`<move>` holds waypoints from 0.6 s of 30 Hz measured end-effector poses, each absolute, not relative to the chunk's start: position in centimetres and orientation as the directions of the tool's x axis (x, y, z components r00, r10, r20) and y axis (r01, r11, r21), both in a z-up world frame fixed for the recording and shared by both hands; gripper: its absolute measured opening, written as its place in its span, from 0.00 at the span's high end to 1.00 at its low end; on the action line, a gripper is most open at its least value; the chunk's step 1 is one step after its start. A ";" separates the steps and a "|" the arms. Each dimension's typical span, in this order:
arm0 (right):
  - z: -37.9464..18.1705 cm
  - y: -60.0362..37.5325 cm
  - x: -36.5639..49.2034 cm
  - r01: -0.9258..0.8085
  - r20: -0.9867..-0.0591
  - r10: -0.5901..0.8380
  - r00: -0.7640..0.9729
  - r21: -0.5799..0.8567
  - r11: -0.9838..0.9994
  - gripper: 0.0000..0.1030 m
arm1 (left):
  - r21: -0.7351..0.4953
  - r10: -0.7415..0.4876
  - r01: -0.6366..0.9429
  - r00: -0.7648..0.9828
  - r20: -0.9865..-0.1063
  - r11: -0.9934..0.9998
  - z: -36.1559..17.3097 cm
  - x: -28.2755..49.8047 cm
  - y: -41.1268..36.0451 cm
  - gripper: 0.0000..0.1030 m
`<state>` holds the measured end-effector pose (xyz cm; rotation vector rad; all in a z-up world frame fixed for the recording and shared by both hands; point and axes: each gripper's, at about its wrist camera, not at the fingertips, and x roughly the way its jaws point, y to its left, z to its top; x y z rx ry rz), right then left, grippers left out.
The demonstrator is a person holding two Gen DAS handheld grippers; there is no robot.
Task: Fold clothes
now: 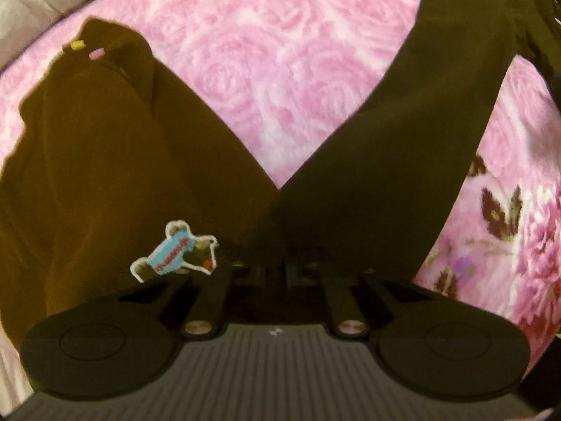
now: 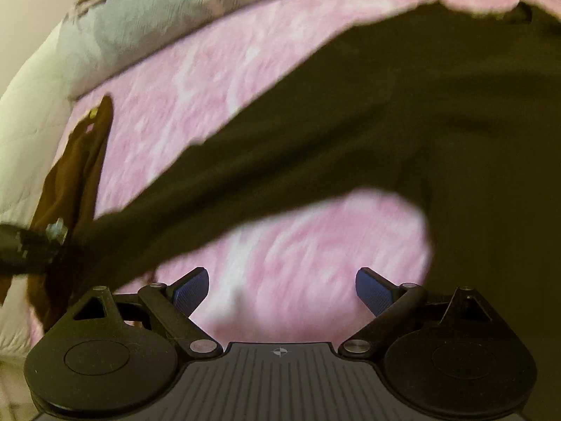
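A dark olive garment (image 2: 350, 140) hangs stretched above the pink bed cover, and its long sleeve (image 1: 403, 140) runs from upper right down into my left gripper (image 1: 277, 249). That gripper's jaws stand close together on the sleeve end, and its fingertips are lost in the dark cloth. The right wrist view shows the same gripper (image 2: 31, 249) at the left edge, holding the sleeve. A brown garment (image 1: 87, 175) with a bear patch (image 1: 175, 251) lies on the left. My right gripper (image 2: 282, 291) is open, its blue pads (image 2: 191, 291) wide apart over bare cover, under the dark garment.
The pink rose-patterned blanket (image 1: 263, 52) covers the bed. A grey-white quilt (image 2: 122, 35) is bunched along its far edge. The brown garment (image 2: 77, 175) lies near that edge. Darker flower prints (image 1: 501, 217) show on the cover at the right.
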<state>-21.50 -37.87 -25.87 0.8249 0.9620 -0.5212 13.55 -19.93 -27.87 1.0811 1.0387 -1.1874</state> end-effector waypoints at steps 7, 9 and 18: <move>-26.2 -43.0 -21.9 0.737 -0.857 -0.143 0.496 0.328 0.591 0.09 | 0.198 -0.219 0.969 0.227 -0.949 0.149 -26.4 13.8 -19.4 0.89; -28.0 -43.7 -22.3 0.750 -0.882 -0.086 0.464 0.339 0.568 0.09 | 0.234 -0.215 0.960 0.264 -0.940 0.155 -26.4 13.1 -19.6 0.85; -28.0 -39.8 -31.1 0.774 -0.912 0.075 0.403 0.383 0.505 0.09 | 0.263 -0.369 0.961 0.275 -0.888 0.083 -23.1 4.2 -21.4 0.76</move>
